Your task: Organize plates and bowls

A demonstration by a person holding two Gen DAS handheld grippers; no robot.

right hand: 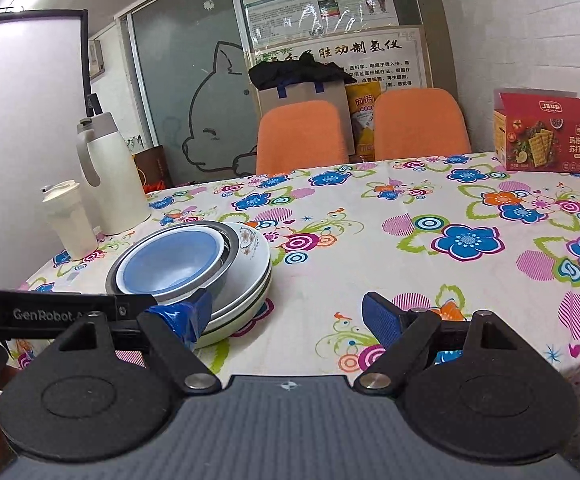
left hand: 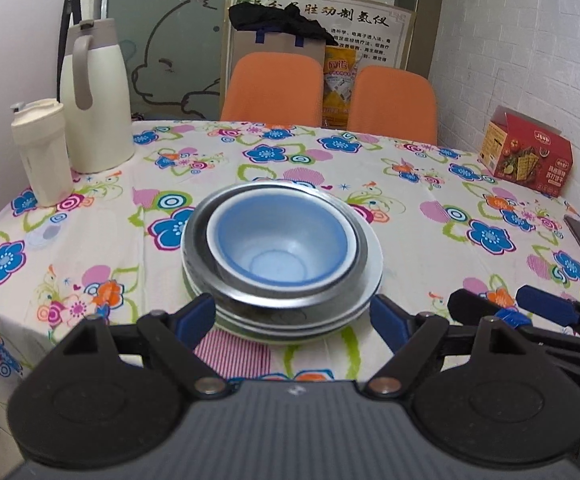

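A: Entry. Your left gripper [left hand: 292, 316] has its jaws spread wide, holding nothing. The stack sits straight ahead of it, near rim between the blue pads [left hand: 194, 318]. Whether the pads touch the rim, I cannot tell.

B: And your right gripper [right hand: 290, 318]?

A: Also spread, empty. The stack lies off to its left; only floral tablecloth [right hand: 410, 248] is ahead. The left hand is clearly nearer.

B: Stack contents?

A: Blue bowl [left hand: 278, 240], smooth and matte inside with a pale rim, nested in a shiny steel bowl [left hand: 266, 296], both resting on white plates [left hand: 374, 272], glazed; one shows a floral print in the right view. All round, so no long axis; any rim approach serves.

B: Position?

A: Mid-table, toward your left, near the cream jug [left hand: 98, 100] and tumbler [left hand: 44, 152]. Judged stacked; possibly only a nudge remains.
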